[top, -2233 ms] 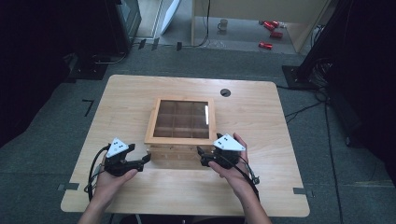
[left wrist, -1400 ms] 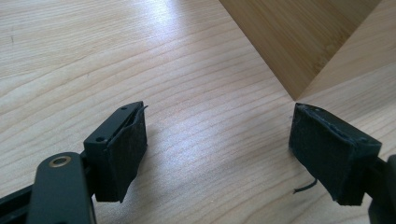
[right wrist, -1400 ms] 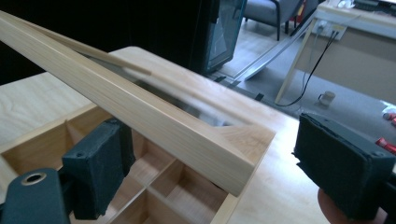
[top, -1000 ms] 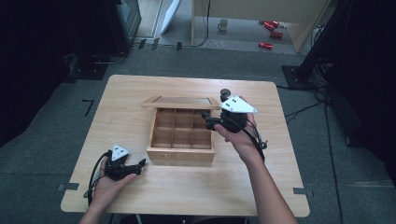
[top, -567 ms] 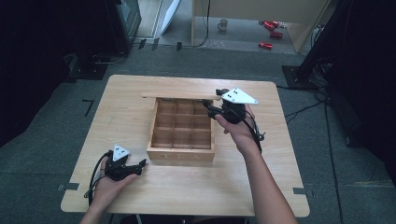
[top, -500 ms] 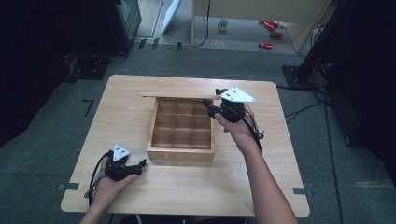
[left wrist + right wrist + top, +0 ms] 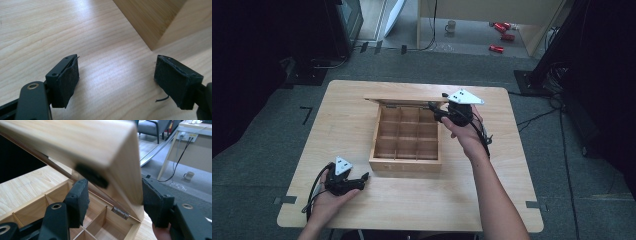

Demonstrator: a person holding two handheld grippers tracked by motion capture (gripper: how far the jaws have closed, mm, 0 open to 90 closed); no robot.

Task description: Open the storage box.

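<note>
A wooden box (image 7: 406,165) with several empty compartments sits mid-table, its lid (image 7: 404,100) swung up and standing at the far side. My right gripper (image 7: 434,111) is at the lid's right end. In the right gripper view the jaws stand wide apart around the lid's (image 7: 75,142) corner, above the compartments (image 7: 97,230) and a small hinge (image 7: 120,212); the right gripper (image 7: 115,200) is open. My left gripper (image 7: 362,180) rests on the table near the box's front left corner. It is open (image 7: 116,80) with bare wood between its pads, the box corner (image 7: 150,22) ahead of it.
The wooden table (image 7: 492,200) has bare surface left, right and in front of the box. On the floor beyond the far edge stand a mug (image 7: 452,26) and red objects (image 7: 502,35). Cables (image 7: 537,117) run on the floor at the right.
My right gripper has carried the lid's right end farther back, so the lid went from half raised to standing at the far side. The left gripper has stayed put.
</note>
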